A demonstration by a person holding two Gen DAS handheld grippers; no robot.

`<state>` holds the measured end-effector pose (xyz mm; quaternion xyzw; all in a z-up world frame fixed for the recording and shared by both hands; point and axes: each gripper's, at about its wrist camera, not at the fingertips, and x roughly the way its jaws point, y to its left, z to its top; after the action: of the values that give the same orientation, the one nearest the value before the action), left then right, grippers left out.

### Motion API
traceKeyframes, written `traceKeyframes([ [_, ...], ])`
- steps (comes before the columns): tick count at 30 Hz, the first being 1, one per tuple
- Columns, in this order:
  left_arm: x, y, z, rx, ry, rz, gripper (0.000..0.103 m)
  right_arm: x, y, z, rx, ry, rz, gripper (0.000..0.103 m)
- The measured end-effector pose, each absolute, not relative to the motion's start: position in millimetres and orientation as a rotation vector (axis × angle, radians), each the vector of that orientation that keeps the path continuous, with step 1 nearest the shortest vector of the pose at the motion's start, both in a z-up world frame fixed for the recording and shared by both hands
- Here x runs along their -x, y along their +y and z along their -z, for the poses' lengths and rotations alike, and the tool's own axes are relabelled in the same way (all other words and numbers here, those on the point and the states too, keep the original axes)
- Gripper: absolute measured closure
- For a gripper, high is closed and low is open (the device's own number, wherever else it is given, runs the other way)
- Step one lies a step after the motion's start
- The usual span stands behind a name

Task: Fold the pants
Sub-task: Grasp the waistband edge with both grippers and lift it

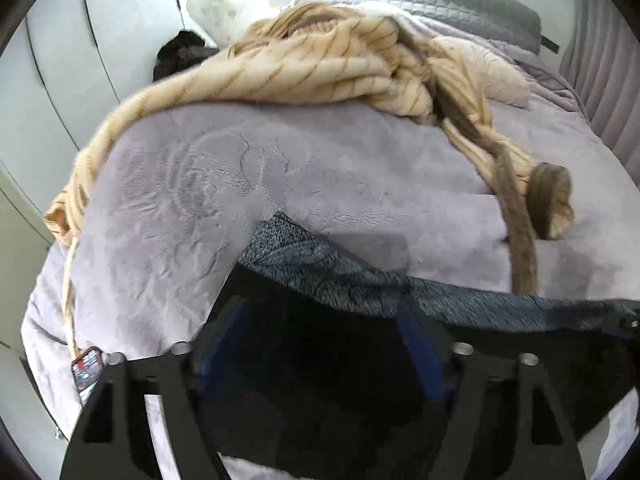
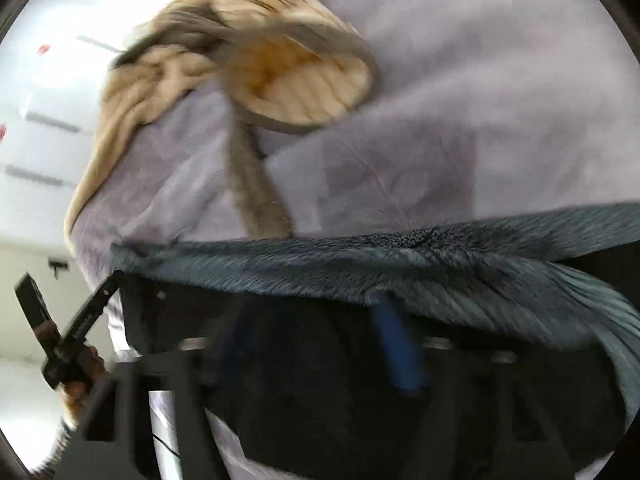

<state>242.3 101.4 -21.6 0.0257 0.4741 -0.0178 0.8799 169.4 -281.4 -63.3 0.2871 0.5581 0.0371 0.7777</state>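
Note:
The pants (image 1: 320, 264) are dark blue-grey knit with a black inner side. In the left wrist view they drape over my left gripper (image 1: 320, 312) and hide its blue fingers (image 1: 416, 344); it holds their edge above the bed. In the right wrist view the pants (image 2: 400, 260) stretch across as a taut band. My right gripper (image 2: 320, 308) grips their upper edge, and one blue finger (image 2: 396, 344) shows under the cloth. The left gripper (image 2: 80, 320) appears at the pants' left end.
A lilac plush bedspread (image 1: 280, 168) covers the bed. A beige striped robe (image 1: 320, 60) with a brown belt (image 1: 520, 248) lies crumpled across the back. A phone (image 1: 86, 372) lies at the bed's left edge. White wardrobe doors (image 1: 80, 40) stand at the left.

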Motion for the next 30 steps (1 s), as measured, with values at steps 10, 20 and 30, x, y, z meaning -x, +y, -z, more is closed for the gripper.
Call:
traceKeyframes([
  [10,-311,55,96,-0.149,1.128,-0.035,0.024,-166,-292,113,-0.588,1.279,0.094,0.065],
  [20,-243,-20,55,-0.264,1.112,0.258,0.024,42,-391,29,-0.924,1.030,0.368,0.036],
  [30,-165,-205,72,-0.362,1.153,0.545,0.024,181,-453,97,-1.425,0.811,0.481,0.040],
])
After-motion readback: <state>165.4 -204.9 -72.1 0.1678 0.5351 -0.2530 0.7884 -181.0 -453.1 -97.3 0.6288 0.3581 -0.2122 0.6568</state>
